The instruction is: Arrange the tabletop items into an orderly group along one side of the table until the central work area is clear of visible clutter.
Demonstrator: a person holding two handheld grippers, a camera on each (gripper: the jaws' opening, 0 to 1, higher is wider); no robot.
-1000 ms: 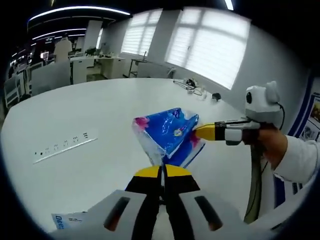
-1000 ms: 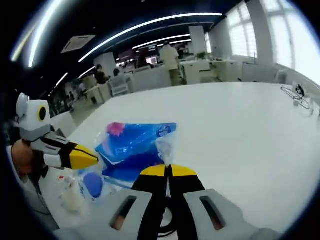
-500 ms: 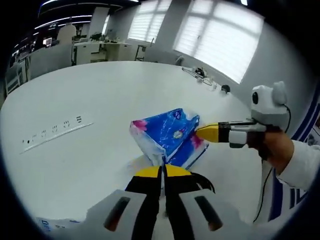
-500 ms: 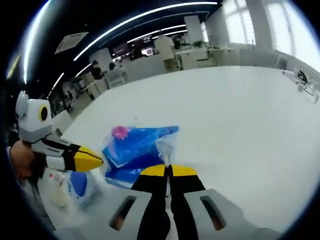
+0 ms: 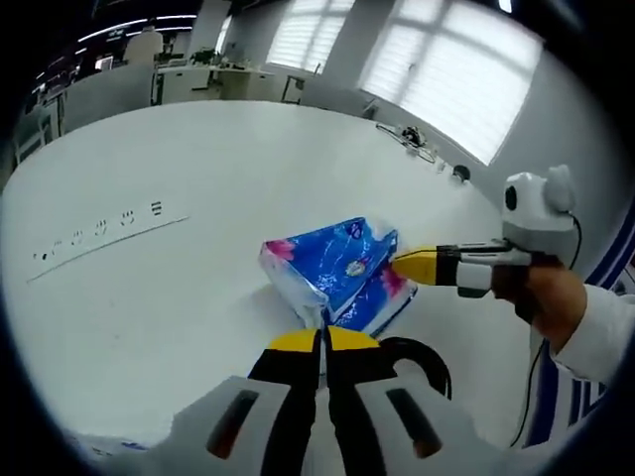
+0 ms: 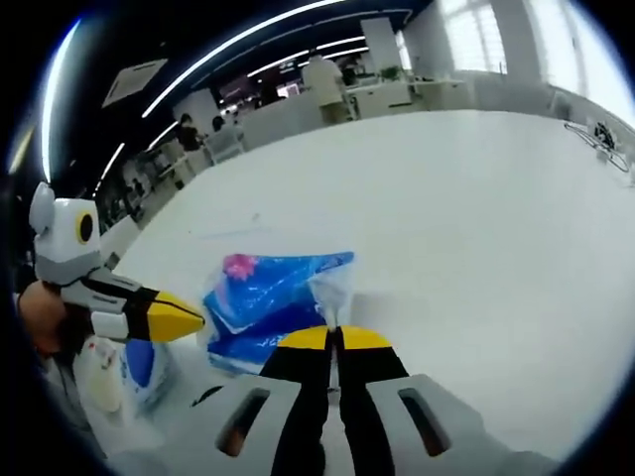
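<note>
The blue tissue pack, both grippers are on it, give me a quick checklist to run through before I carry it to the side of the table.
1. Left gripper shut on the blue tissue pack: ok, jaws closed on its clear wrapper edge.
2. Right gripper shut on the pack: ok, closed on the wrapper at the opposite end.
3. Pack lifted off the white table: cannot tell, its underside is hidden.
4. Black cable below the left gripper free of the pack: cannot tell.
5. White bottle with blue label out of the path: cannot tell, it sits close beside the left gripper.
6. Open table beyond the pack: ok.
</note>
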